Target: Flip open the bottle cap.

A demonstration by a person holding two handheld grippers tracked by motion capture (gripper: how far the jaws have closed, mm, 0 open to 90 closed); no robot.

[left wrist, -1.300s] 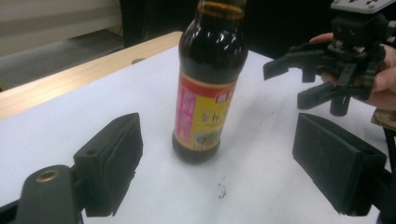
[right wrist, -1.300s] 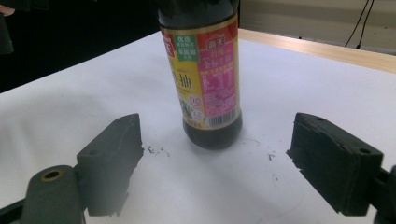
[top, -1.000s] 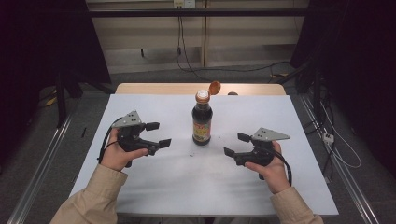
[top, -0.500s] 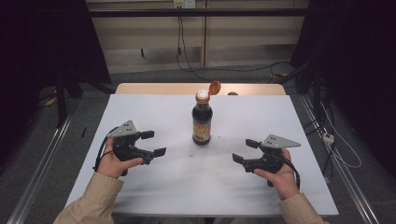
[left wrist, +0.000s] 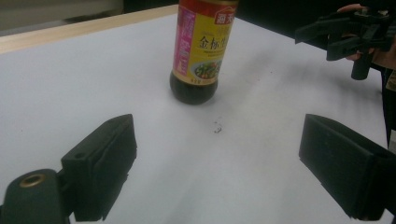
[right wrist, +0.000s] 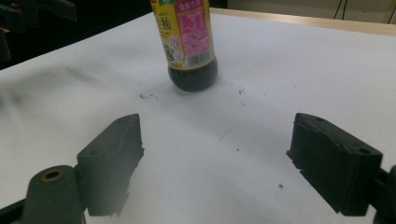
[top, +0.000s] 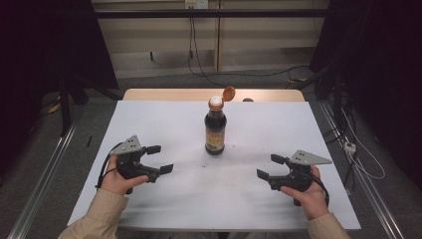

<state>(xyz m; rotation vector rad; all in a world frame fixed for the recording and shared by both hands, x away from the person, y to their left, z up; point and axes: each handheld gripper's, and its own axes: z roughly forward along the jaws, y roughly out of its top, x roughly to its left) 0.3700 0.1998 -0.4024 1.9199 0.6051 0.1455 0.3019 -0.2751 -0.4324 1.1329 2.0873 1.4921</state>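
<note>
The bottle (top: 215, 127) stands on the bench (top: 249, 199), cap flipped up, between the left hand-held gripper (top: 160, 159) and the right hand-held gripper (top: 271, 167), both spread wide and holding nothing.

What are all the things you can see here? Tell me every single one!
Sauce bottle: one, dark with a yellow and pink label, standing upright mid-table between the two grippers.
Bottle cap: one, orange, flipped open at the bottle's top.
Table: one, white top with a wooden far edge, a few dark specks near the bottle.
Cables: several, dark, on the floor behind the table.
Left gripper: one, black, open, nothing between its jaws, left of the bottle.
Right gripper: one, black, open, nothing between its jaws, right of the bottle.
Sleeves: two, beige, at the bottom edge.
</note>
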